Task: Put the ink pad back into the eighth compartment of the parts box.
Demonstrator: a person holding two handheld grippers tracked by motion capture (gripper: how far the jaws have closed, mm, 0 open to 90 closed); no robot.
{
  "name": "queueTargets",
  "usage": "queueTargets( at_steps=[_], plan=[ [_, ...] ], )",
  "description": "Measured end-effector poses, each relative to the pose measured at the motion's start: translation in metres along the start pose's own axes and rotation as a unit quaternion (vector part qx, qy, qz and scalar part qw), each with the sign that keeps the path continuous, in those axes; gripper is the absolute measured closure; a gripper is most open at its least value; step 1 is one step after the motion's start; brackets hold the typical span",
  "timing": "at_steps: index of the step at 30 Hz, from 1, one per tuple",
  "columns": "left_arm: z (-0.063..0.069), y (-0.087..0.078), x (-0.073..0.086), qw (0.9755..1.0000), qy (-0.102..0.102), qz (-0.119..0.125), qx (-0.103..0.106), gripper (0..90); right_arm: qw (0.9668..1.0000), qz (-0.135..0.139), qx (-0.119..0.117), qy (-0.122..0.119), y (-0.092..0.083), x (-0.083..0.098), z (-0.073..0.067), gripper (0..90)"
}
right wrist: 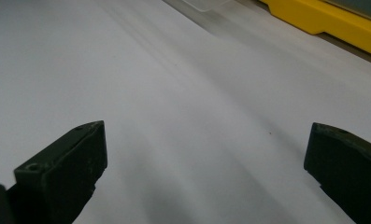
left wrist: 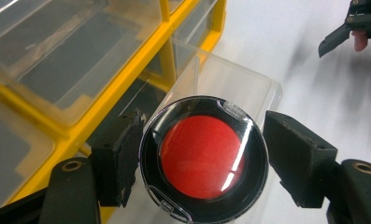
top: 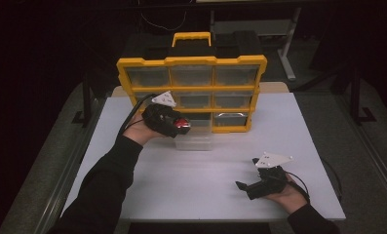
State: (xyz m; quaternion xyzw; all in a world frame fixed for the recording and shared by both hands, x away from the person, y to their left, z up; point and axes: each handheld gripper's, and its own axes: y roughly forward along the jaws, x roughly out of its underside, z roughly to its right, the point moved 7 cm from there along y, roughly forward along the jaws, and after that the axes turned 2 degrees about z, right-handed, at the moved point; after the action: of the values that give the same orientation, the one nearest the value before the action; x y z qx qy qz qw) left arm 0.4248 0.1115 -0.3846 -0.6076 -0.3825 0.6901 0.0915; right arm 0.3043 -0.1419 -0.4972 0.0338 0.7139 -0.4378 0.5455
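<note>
In the high view a yellow organizer (top: pixel 191 92) with clear drawers stands upright at the far side of a white table (top: pixel 205 180). One clear drawer (top: pixel 195 139) is pulled out and lies on the table just in front of the organizer's bottom row. The left gripper (top: pixel 179 126), held in the person's left hand (top: pixel 140 130), hovers over the near left part of that drawer, just in front of the organizer, with a round red-and-black case (top: pixel 182 125) at its tip. The right gripper (top: pixel 243 186), in the right hand (top: pixel 286 195), sits low over the table well in front of the organizer and to its right, pointing left. In the left gripper view the case (left wrist: pixel 204 184), a black ring with a red centre under a clear lid, sits between the two jaws above the drawer (left wrist: pixel 230 81); the left jaw touches its rim, while a thin gap seems to show at the right jaw, so I cannot tell whether it is clamped. The organizer (left wrist: pixel 127 88) lies just to the left of the case, and the right gripper (left wrist: pixel 349 35) shows far off at the upper right. In the right gripper view the jaws stand wide apart over bare table (right wrist: pixel 174 93), with the organizer's yellow base (right wrist: pixel 328 23) and a drawer corner (right wrist: pixel 204 4) at the far edge.
</note>
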Motion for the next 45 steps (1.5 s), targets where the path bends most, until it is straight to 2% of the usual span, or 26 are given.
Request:
queueTargets(
  at_steps=[5,11,14,28,35,45],
  plan=[
    [0.000,0.008,-0.005,0.9999,0.005,-0.002,0.009,29.6,1.0000,0.000,0.000,0.000,0.000,0.000,0.000,0.0],
    [0.001,0.019,-0.008,0.9999,0.000,-0.001,0.015,29.6,1.0000,0.000,-0.001,-0.001,0.000,0.000,0.000,0.0],
    [0.001,0.025,-0.008,0.9998,0.002,-0.008,0.018,29.6,1.0000,0.000,-0.001,-0.001,0.000,0.000,0.000,0.0],
    [0.000,0.040,-0.004,0.9992,-0.013,-0.025,0.030,28.0,1.0000,0.001,-0.001,0.003,-0.001,0.000,-0.001,0.0],
    [0.001,0.040,-0.006,0.9993,-0.014,-0.020,0.029,25.8,1.0000,0.003,0.000,0.006,-0.002,0.002,0.001,0.0],
    [0.004,0.028,-0.005,0.9994,-0.020,-0.005,0.028,23.0,1.0000,0.003,-0.001,0.006,-0.003,0.003,0.001,0.0]
  ],
)
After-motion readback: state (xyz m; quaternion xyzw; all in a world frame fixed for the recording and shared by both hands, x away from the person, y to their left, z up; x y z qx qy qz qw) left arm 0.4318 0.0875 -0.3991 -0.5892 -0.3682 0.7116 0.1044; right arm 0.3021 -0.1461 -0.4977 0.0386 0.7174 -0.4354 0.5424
